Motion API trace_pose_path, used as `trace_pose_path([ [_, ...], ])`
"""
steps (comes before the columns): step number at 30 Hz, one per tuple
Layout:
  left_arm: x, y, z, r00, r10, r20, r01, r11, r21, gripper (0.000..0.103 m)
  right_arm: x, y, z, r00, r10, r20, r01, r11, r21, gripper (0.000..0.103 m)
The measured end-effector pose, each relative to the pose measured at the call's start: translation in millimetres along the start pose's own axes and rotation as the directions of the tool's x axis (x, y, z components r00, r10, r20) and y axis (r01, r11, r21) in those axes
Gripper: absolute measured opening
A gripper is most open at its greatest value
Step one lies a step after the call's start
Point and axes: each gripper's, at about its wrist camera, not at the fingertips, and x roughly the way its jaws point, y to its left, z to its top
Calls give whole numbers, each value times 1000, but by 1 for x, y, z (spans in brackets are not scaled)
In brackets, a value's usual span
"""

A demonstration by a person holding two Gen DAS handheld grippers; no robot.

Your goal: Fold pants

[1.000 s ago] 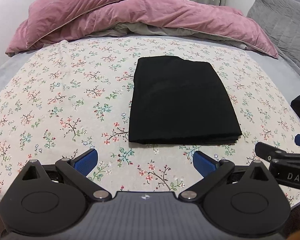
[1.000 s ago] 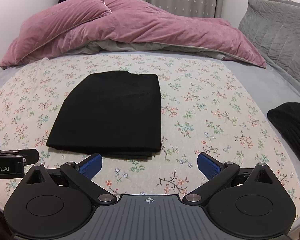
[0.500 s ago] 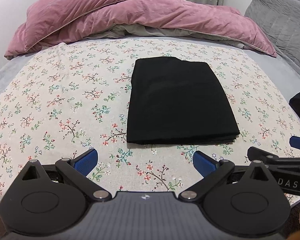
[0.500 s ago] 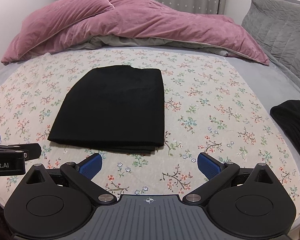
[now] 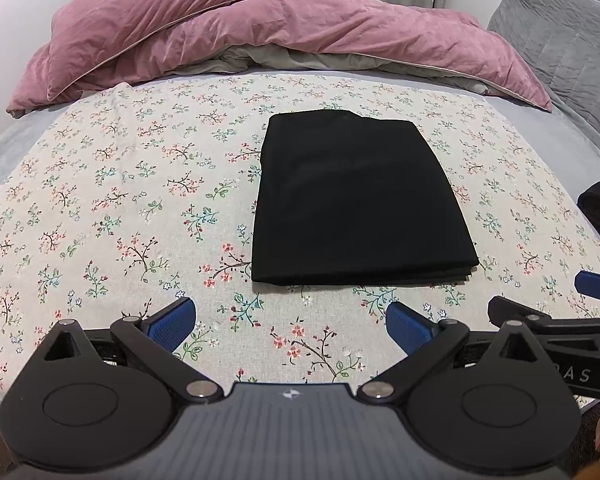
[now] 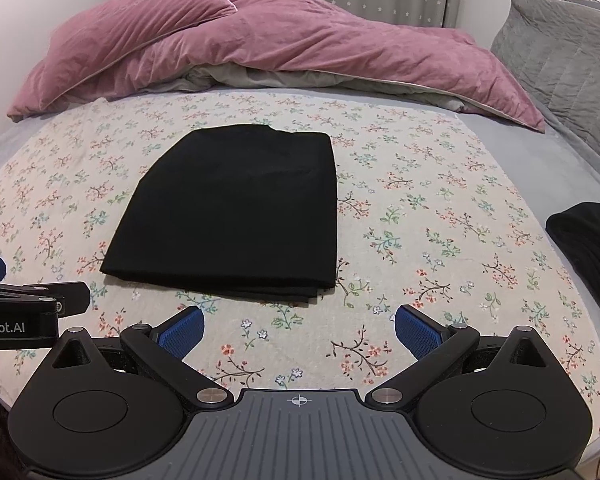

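Black pants [image 5: 356, 200] folded, beyond both tongs (spread wide).

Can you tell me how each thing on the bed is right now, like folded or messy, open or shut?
pants: folded flat, nothing holding them
left gripper: open, empty
right gripper: open, empty
pink blanket: bunched up at the back
flowery sheet: spread flat
dark clothes: heaped at the right edge

Even soft indoor light, sharp, fisheye warp + dark corners.
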Motion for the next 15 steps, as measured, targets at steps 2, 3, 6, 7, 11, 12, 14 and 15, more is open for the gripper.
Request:
trace_pose_path([
  [2,0,0,0,1000,0,0,0,1000,0,103,0,0,0,1000,0,0,0,1000,-1,102],
  [3,0,0,0,1000,0,0,0,1000,0,103,0,0,0,1000,0,-1,0,1000,0,102],
  [6,0,0,0,1000,-1,-1,1,1000,0,103,0,1,0,1000,-1,-1,1,1000,0,102],
  [7,0,0,0,1000,-1,-1,1,1000,0,103,0,1,0,1000,-1,-1,1,1000,0,102],
  [11,0,-2,-2,1000,-2,-3,2,1000,1,103,1,1,0,1000,1,-2,-1,1000,1,102],
  [12,0,-2,-3,1000,-3,-2,3,1000,0,103,1,0,0,1000,0,-2,0,1000,0,102],
  [14,0,-1,-3,1000,-4,-3,4,1000,1,103,1,0,0,1000,1,-2,-1,1000,0,103],
  [15,0,-1,-3,1000,-5,-5,5,1000,2,103,1,0,0,1000,2,-2,-2,1000,-1,102],
])
